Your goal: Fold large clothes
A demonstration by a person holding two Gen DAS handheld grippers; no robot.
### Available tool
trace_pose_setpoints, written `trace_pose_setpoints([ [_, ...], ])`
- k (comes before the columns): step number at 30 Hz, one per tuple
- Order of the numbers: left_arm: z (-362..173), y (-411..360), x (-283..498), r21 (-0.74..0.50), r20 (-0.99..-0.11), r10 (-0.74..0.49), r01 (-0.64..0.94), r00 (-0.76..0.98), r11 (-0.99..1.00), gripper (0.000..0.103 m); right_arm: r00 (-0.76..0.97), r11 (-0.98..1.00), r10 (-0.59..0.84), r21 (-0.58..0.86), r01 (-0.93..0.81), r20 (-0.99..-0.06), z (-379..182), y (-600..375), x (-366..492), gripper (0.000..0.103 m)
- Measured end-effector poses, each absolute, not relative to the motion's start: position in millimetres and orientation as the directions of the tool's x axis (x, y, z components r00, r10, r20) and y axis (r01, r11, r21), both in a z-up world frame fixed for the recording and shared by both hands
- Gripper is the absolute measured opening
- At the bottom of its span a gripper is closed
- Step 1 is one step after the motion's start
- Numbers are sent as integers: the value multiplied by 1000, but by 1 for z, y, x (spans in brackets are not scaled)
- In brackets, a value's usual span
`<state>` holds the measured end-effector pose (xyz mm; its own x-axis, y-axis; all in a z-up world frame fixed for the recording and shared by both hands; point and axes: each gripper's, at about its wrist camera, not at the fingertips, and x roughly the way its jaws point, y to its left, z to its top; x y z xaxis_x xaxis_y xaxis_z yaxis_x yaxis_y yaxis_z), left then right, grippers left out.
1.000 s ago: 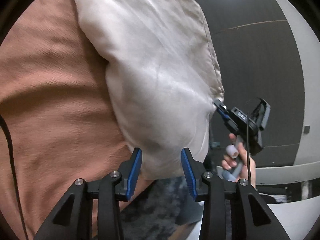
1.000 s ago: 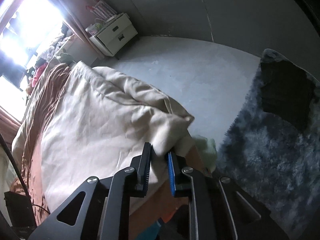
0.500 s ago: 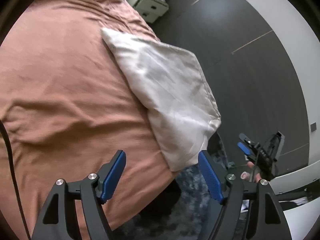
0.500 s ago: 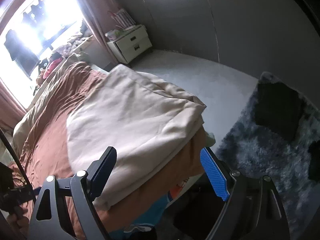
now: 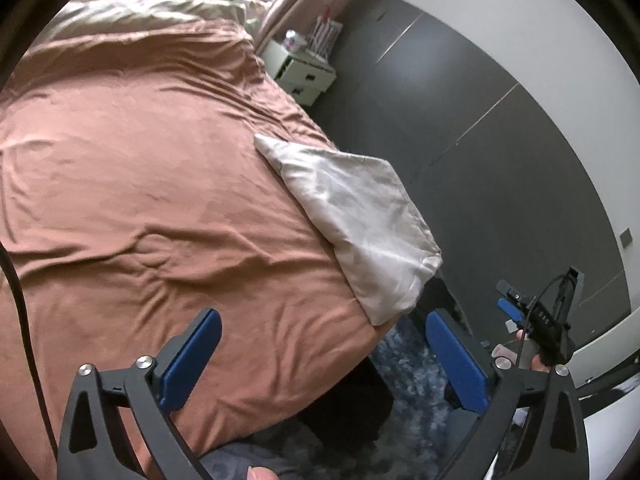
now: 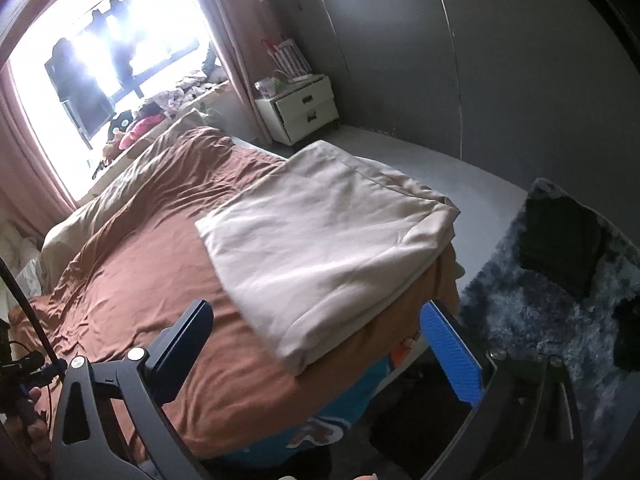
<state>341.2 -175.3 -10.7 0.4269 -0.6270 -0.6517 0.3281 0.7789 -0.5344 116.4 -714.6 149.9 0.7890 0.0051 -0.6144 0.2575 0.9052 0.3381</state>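
A cream cloth (image 5: 360, 220) lies folded on the brown bed sheet (image 5: 140, 180) at the bed's near right corner. In the right wrist view the same folded cloth (image 6: 332, 256) fills the middle, its edge at the mattress side. My left gripper (image 5: 322, 318) hovers back from the bed, its jaws opening wide, with nothing between them. My right gripper (image 6: 316, 306) is also opening, held above and short of the cloth, with nothing in it. The right gripper (image 5: 536, 320) also shows at the right of the left wrist view, in a person's hand.
A white nightstand (image 6: 298, 110) stands by the dark wall beyond the bed. A blue shaggy rug (image 6: 540, 320) covers the floor at the bed's foot, with a dark garment (image 6: 560, 240) on it. A bright window (image 6: 100, 52) is behind the bed's head. A black cable (image 5: 20, 320) hangs at the left.
Both grippers let go of the cream cloth's corners, opened wide and drew back and up from the bed. The cloth now lies folded on the sheet.
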Motion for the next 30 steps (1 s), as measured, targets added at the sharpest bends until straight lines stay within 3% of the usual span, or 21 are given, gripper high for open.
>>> trace_pose_setpoints([
  [19, 33, -42, 218, -451, -567, -510, 273, 647, 849, 103, 842, 942, 40, 300, 147, -538, 173, -632, 34, 103],
  [30, 43, -5, 135, -318, -502, -391, 256, 771, 913, 103, 893, 964, 63, 258, 61, -445, 157, -594, -25, 103],
])
